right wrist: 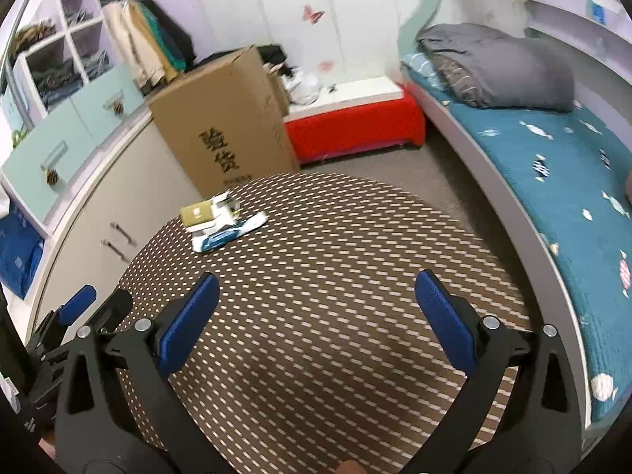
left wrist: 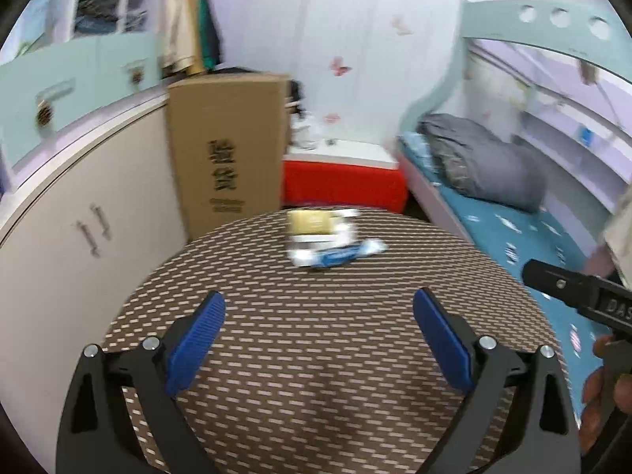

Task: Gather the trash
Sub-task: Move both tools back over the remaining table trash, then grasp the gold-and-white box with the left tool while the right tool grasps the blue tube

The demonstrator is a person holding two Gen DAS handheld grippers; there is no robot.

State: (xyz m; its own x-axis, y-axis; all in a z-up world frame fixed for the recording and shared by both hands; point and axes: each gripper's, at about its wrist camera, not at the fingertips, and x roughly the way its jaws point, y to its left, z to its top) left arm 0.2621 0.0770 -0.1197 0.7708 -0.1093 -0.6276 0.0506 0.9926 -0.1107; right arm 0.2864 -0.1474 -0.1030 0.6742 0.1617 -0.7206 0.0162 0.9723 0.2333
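Flat blue-and-white plastic wrapper (left wrist: 335, 256) and gold-topped small carton (left wrist: 312, 224) lie at the brown patterned round table's (left wrist: 316, 355) far edge; left gripper (left wrist: 319, 328) faces them squarely, empty, fingers apart; right gripper (right wrist: 317, 310) likewise spread, trash ahead-left; wrapper's long axis runs crosswise.

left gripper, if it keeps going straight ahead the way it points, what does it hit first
Probably the trash pile at the far side of the patterned table. The open left gripper points almost straight at it; its height above the table is unclear.
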